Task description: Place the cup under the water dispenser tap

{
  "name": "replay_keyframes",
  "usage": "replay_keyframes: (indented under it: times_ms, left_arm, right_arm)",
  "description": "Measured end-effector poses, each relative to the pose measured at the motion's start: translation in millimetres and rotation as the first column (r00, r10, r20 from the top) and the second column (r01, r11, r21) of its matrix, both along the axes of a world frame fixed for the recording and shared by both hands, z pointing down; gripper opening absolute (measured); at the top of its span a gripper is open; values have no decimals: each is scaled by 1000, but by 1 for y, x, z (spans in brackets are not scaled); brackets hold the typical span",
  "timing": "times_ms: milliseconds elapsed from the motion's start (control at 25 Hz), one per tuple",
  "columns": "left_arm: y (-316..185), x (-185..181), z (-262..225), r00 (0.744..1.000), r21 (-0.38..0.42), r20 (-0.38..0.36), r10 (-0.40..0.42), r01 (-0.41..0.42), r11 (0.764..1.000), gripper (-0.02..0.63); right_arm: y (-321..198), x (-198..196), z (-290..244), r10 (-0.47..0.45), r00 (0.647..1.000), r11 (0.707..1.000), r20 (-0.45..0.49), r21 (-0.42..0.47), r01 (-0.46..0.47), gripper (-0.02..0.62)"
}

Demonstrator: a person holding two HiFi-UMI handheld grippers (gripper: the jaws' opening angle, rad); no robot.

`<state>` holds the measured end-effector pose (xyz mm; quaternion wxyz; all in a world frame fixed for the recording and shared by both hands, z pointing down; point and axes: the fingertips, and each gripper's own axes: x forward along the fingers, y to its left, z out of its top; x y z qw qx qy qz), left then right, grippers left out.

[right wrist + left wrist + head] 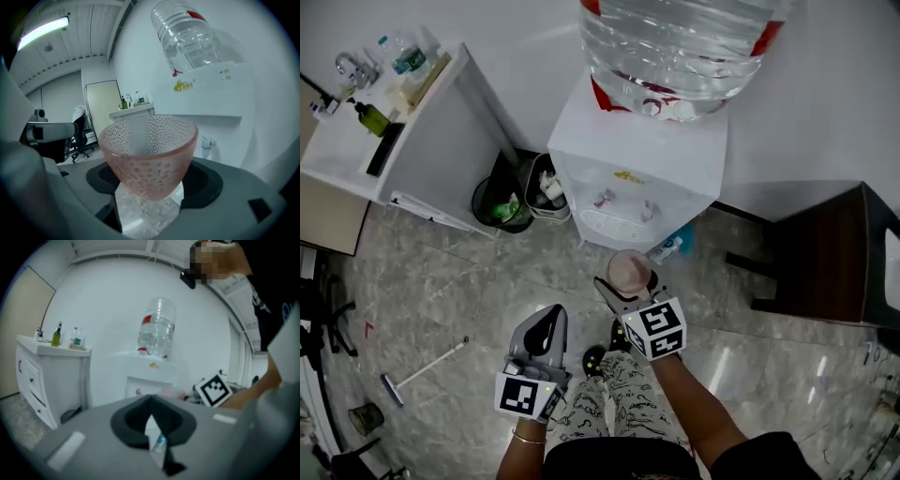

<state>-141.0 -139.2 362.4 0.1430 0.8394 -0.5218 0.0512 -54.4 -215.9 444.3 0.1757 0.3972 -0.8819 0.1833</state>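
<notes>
A pink dimpled cup (pixel 628 269) stands upright between the jaws of my right gripper (pixel 629 284), which is shut on it, just in front of the white water dispenser (pixel 642 159). The two taps (pixel 605 199) sit in the recess a little beyond the cup. In the right gripper view the cup (pixel 149 152) fills the middle, held by the right gripper (pixel 150 190), with a tap (pixel 207 146) further right. My left gripper (pixel 544 328) hangs lower left, shut and holding nothing. In the left gripper view the left gripper (pixel 152 420) faces the dispenser (pixel 150 373).
A large water bottle (pixel 675 47) tops the dispenser. A white cabinet (pixel 441 131) with bottles stands to the left, with a black bin (pixel 502 202) and a second bin (pixel 546 192) beside it. A dark chair (pixel 834 253) is at right. A squeegee (pixel 422 370) lies on the floor.
</notes>
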Motion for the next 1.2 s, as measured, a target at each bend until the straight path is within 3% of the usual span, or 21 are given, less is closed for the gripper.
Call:
replay_keyframes:
  times_ms: [160,320,560,720,880,1200]
  left_arm:
    - [-34,-5,33,998,-6,-19,-57,56,998,-2]
    - [-60,-7,70,999,-7,22,-28,28,1000,-2]
    - [-86,-27,119,1000,-71,-9,-4,3,997,-3]
    - [-83,-35,142,1000,-143,4,20,-19,989,-2]
    - [-86,-36,142,998,-147,-7,57,-58,987,-3]
    - [-86,-37,147,997,-192,-26,72,-75,979,-2]
  right_arm:
    - [-39,-14,62,25,999,998,-41,-54,-27,341]
    - [-74,-19,117,92,993,993,-79,-65,-97,341]
    - [-140,-41,183,137,971,989,-195,-31,-146,341]
    - [-148,-51,203,182,964,981,-197,-35,-192,341]
    - [-152,-46,217,247,949,963,-197,-63,-263,341]
    - [-163,-49,222,282,939,956,-196,-30,-293,341]
